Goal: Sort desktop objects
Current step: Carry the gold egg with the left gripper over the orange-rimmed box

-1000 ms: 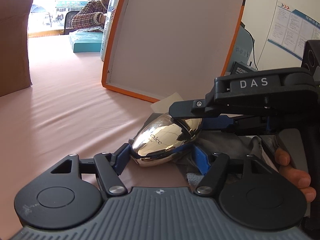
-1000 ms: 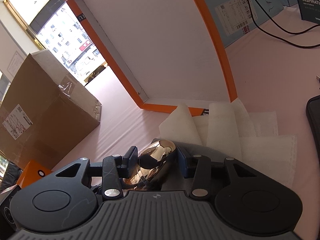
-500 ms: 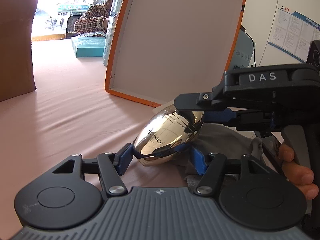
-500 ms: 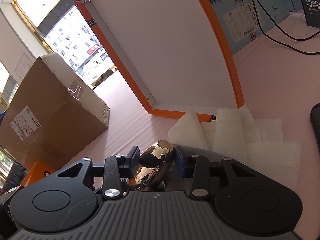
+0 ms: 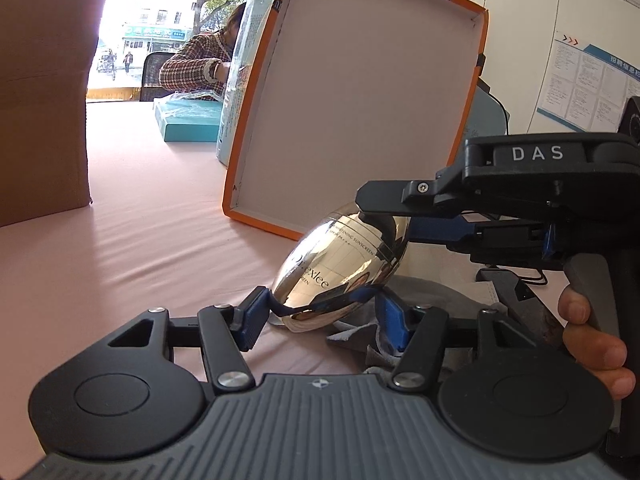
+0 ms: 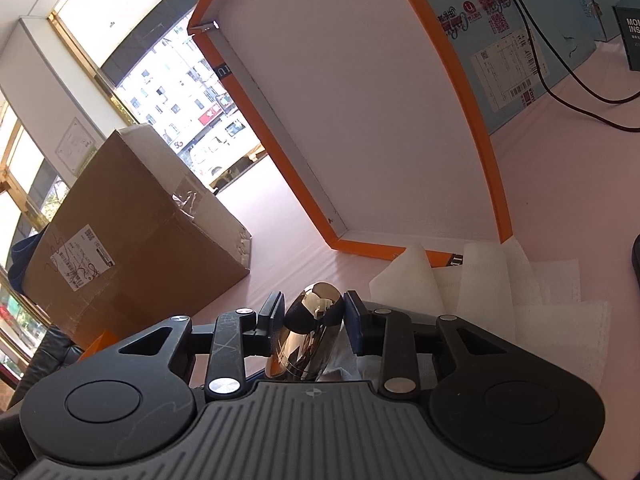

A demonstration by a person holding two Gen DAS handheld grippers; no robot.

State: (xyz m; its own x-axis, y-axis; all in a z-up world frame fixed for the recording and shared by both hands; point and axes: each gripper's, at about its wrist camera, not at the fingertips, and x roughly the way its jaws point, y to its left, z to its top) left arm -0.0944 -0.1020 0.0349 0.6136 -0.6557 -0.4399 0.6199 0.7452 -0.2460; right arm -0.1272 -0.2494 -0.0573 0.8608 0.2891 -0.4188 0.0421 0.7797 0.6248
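Observation:
A shiny gold egg-shaped sunscreen bottle [image 5: 340,272] is tilted up off the pink tabletop. My left gripper [image 5: 320,316] has its blue pads around the bottle's lower end. My right gripper [image 5: 384,220] comes in from the right and clamps the bottle's upper end. In the right wrist view the bottle [image 6: 310,332] sits between that gripper's [image 6: 314,312] pads. An open orange box [image 5: 360,112] with a white inside leans upright just behind; it also shows in the right wrist view [image 6: 360,120].
A grey cloth [image 5: 432,304] lies under the bottle. White tissue sheets [image 6: 500,280] lie by the box. A brown carton [image 6: 132,216] stands to the left. A teal box [image 5: 188,120] and a seated person [image 5: 200,64] are far back. Black cables [image 6: 568,80] run at the right.
Both grippers have lifted and tilted the bottle more upright off the cloth, moving it a little toward the orange box.

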